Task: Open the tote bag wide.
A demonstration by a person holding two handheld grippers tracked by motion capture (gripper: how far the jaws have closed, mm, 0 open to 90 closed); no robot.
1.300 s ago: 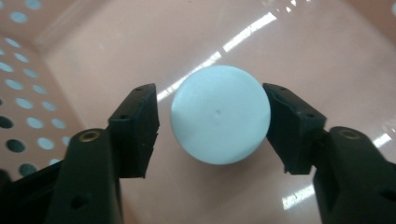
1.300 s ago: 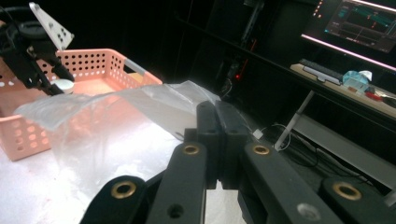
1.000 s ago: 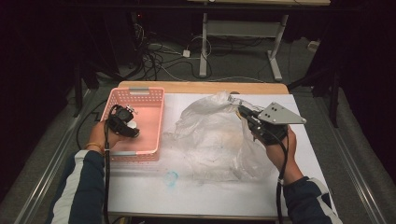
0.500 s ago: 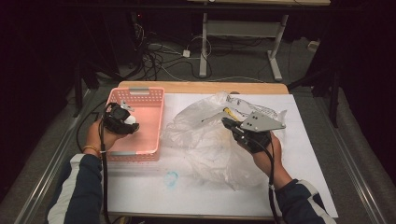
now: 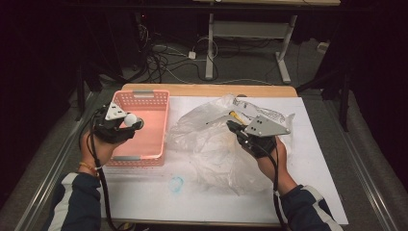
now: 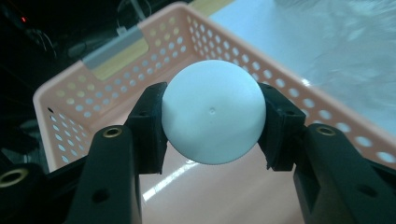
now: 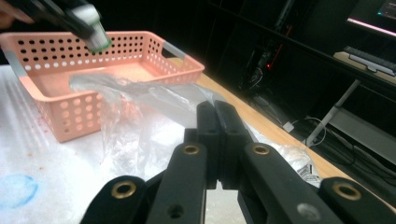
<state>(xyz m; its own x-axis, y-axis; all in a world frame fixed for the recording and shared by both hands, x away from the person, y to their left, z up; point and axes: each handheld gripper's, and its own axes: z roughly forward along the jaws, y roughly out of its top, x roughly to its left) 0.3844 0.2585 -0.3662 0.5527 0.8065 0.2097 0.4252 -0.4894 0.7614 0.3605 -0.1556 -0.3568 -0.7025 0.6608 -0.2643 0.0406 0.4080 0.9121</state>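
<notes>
I am lifting the left gripper up over the pink basket, higher than it sat a second ago, and its fingers are clamping a white ball from both sides, so the ball is hanging just above the basket floor rather than resting on it. I am reading that as the ball being on its way into the basket, with only the release left. Meanwhile the right gripper is easing back toward me and lower than before, its fingers pressed fully together; I cannot tell whether they are pinching a fold of the clear plastic bag or just resting against it. The bag is lying crumpled on the white sheet covering the tabletop, just beside the basket's right wall and reaching toward it. A small yellow item is showing at the bag's far edge, too small for me to identify. A blue smudge is marking the sheet near me. Nothing is sitting between the ball and the basket floor, so the drop looks unobstructed.
</notes>
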